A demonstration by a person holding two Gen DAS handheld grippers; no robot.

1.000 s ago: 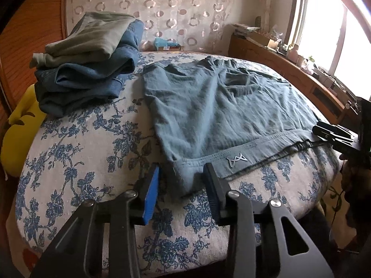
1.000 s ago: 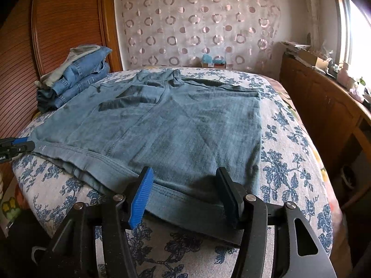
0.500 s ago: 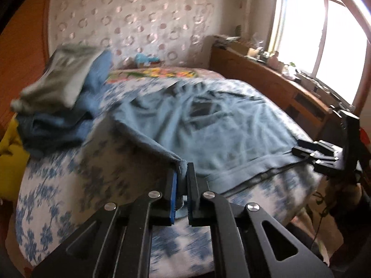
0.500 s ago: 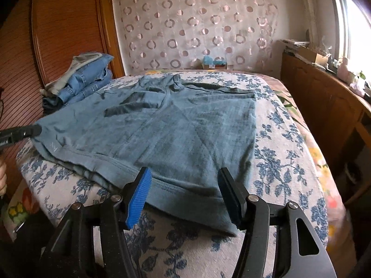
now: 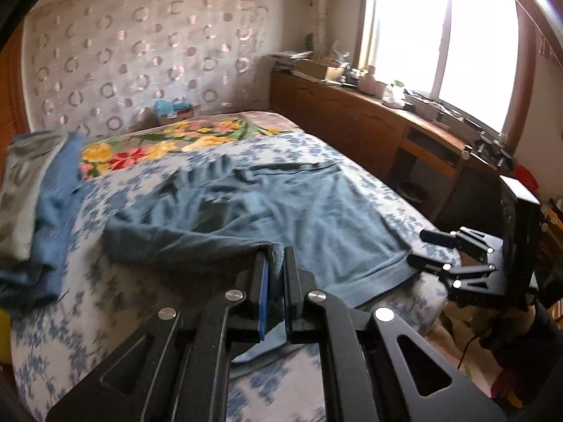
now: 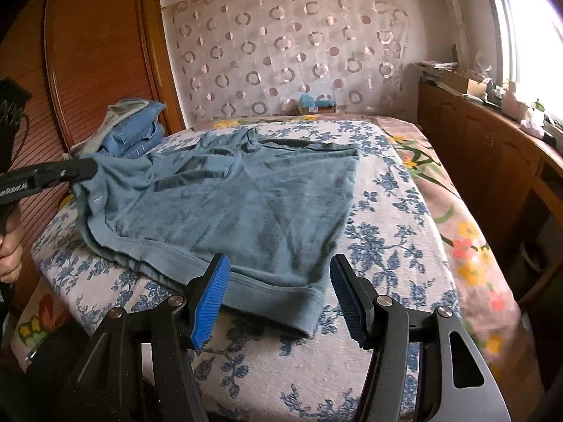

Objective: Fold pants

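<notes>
Now your left gripper (image 5: pixel 276 274) pinches the pants (image 5: pixel 281 204) corner off the bed (image 6: pixel 394 218); your right gripper (image 6: pixel 279 299) hovers spread at the bed's near edge.

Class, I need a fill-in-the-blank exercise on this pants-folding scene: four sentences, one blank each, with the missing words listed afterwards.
1. The left gripper is shut on a corner of the ____.
2. The fingers of the right gripper stand ____, either side of the waistband's near corner.
3. The pants lie on a bedspread printed with blue ____.
4. The pile of folded clothes sits on the bed near the wooden ____.

Missing words: pants; open; flowers; wardrobe
</notes>
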